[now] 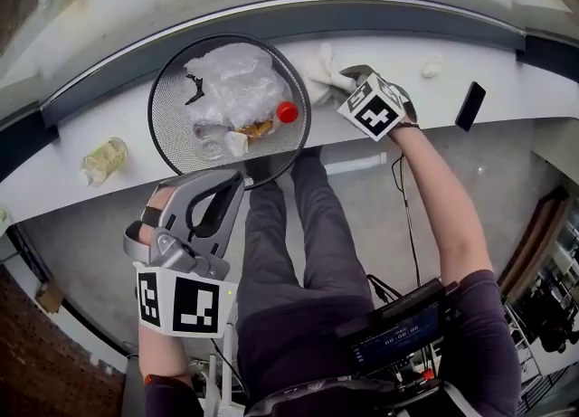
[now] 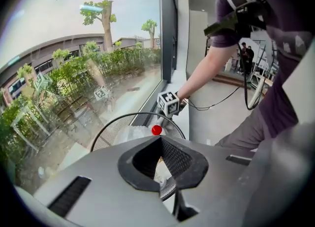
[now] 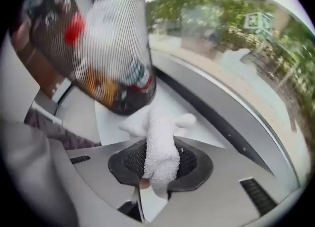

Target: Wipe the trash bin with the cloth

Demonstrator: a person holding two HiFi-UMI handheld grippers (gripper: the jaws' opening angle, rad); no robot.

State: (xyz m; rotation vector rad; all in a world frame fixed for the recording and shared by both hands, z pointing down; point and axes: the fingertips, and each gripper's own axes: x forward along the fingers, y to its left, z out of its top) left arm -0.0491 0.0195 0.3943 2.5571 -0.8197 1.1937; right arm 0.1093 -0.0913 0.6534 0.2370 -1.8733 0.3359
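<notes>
A black wire-mesh trash bin (image 1: 172, 148) stands on the white window ledge (image 1: 525, 90), holding crumpled clear plastic (image 1: 237, 80) and a red cap (image 1: 287, 112). My left gripper (image 1: 233, 180) is shut on the bin's near rim; the left gripper view shows the mesh rim (image 2: 110, 132) running between the pads of that gripper (image 2: 165, 184). A white cloth (image 1: 317, 70) lies on the ledge just right of the bin. My right gripper (image 1: 348, 82) points steeply down and is shut on it. In the right gripper view the cloth (image 3: 160, 147) bunches between the pads of that gripper (image 3: 155, 179), with the bin (image 3: 106, 48) close behind it.
A black phone (image 1: 470, 105) and a small white crumpled wad (image 1: 432, 66) lie on the ledge to the right. A yellowish plastic container (image 1: 104, 160) lies left of the bin. The window glass runs along the ledge's far side. The person's legs are below the ledge.
</notes>
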